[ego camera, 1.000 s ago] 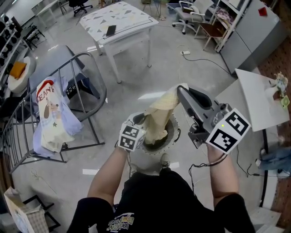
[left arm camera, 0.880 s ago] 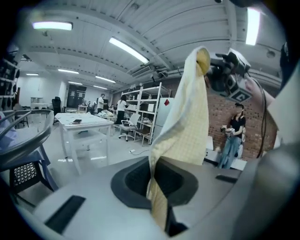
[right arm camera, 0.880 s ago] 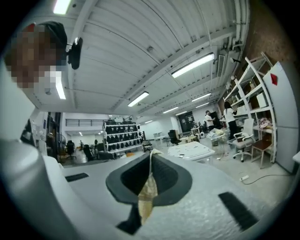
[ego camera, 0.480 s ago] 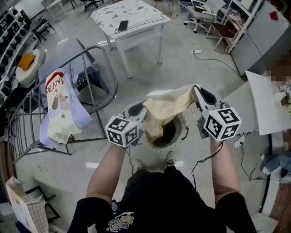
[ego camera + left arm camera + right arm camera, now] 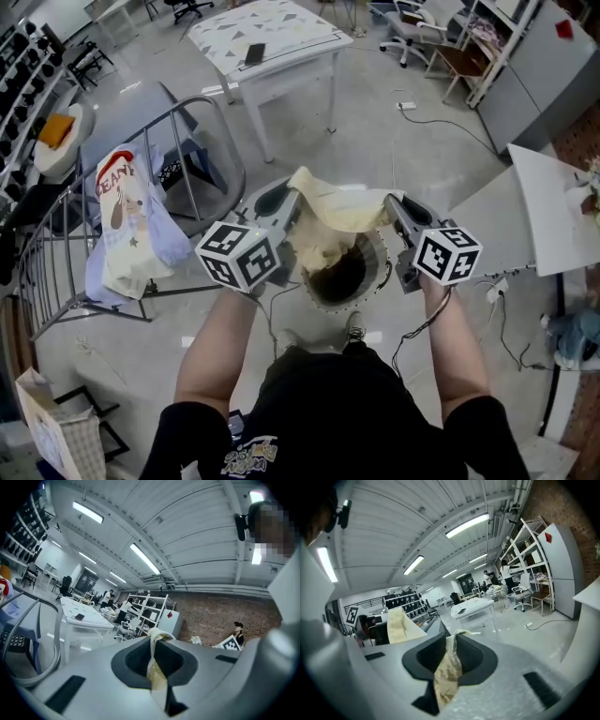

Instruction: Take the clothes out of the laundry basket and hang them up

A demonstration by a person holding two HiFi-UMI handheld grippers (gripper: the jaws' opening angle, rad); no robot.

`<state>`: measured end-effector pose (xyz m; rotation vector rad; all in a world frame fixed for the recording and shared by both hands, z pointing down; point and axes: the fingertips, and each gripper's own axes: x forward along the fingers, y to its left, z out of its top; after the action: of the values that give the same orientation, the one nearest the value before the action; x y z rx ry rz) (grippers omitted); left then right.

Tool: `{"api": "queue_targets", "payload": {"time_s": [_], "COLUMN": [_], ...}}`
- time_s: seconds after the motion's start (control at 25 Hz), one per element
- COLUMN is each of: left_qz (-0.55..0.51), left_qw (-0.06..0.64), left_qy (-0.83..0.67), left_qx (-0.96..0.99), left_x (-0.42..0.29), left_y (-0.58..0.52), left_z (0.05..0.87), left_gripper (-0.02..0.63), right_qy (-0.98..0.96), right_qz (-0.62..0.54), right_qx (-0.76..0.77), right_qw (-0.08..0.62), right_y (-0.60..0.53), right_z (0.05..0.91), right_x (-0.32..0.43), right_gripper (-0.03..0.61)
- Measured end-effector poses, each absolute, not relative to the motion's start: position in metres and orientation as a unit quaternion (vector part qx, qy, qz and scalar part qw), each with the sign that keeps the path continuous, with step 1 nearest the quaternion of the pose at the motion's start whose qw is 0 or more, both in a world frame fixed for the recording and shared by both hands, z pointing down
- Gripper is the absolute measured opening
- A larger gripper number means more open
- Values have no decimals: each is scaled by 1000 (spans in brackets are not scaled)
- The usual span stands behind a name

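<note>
A cream garment (image 5: 342, 211) hangs stretched between my two grippers above the round laundry basket (image 5: 382, 272), its lower part drooping into the basket. My left gripper (image 5: 296, 186) is shut on the garment's left edge; in the left gripper view a thin fold (image 5: 154, 672) is pinched between the jaws (image 5: 154, 637). My right gripper (image 5: 388, 202) holds the right edge, and its jaws are opening with the cloth (image 5: 447, 672) still caught at the tips (image 5: 456, 634). A metal drying rack (image 5: 202, 108) stands at the left with a white printed garment (image 5: 117, 202) hung on it.
A white table (image 5: 267, 37) with a phone (image 5: 254, 53) stands beyond the rack. Another white surface (image 5: 553, 206) lies at the right, with a cable on the floor near it. A paper bag (image 5: 52, 441) sits at the lower left. Shelves and chairs line the back.
The grippers have moved apart and spread the cream garment wide over the basket. The left gripper has risen and shifted left; the right one has dropped lower.
</note>
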<state>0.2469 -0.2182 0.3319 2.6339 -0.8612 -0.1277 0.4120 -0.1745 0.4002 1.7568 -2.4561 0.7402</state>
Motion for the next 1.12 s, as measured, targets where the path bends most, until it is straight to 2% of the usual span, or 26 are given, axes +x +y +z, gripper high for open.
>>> {"api": "queue_targets", "payload": {"time_s": [0.12,0.36,0.6,0.96,1.12], "left_qz": [-53,-62,-65,-53,-55], "left_qw": [178,163,165,186,196], "left_qy": [-311,-321,-335,-344,-334], "left_qx": [932,931,926,919,920], "left_x": [247,240,225,206,211], "left_y": [-225,-235,-243,-247,-234], "left_z": [321,310,311,327,321], "left_gripper": [12,12,12,12,12], "right_qy": [-792,-794,-796,-740,-774], "right_qz": [245,212,201,241,233], "right_qx": [560,568,564,626,586], "right_qw": [9,48,83,38,54], "right_y": [-165,-135,-113,-76,-56], "right_z": [410,439,455,459,464], "right_x": [406,379,340,342,315], "right_gripper": [138,200,202,221,183]}}
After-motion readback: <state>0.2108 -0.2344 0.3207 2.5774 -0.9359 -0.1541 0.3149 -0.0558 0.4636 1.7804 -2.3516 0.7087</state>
